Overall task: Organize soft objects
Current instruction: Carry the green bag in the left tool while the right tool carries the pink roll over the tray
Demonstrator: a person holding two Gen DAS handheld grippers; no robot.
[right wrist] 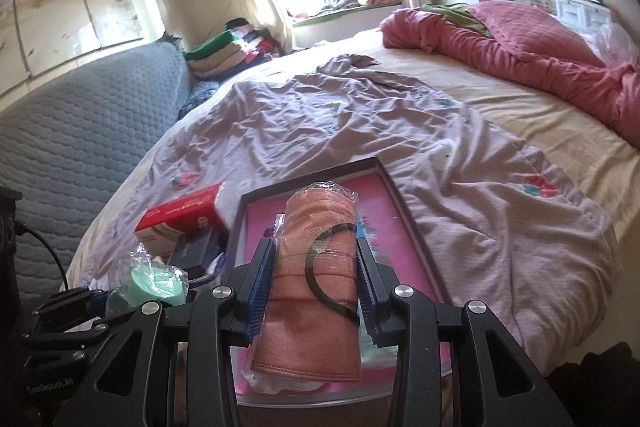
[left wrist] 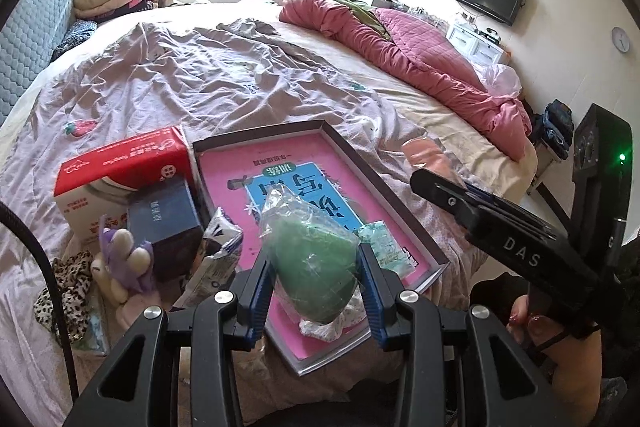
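Right wrist: hand-held gripper (right wrist: 316, 287) clamps pink mask pack (right wrist: 310, 291) lengthwise, pointing forward.

2 wrapped bundles: green bundle (left wrist: 314, 259), pink bundle (right wrist: 316, 291); 1 tray (left wrist: 400, 195); 2 boxes: red box (left wrist: 120, 163), blue box (left wrist: 164, 223).

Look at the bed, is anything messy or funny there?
Yes. The red box lies tipped over on the lilac sheet, with a purple plush toy and leopard-print cloth jumbled beside it.

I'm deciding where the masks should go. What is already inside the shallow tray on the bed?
Inside the tray lies a pink book with a blue cover panel, plus a small mint packet. The green wrapped mask held by the left gripper hides the middle.
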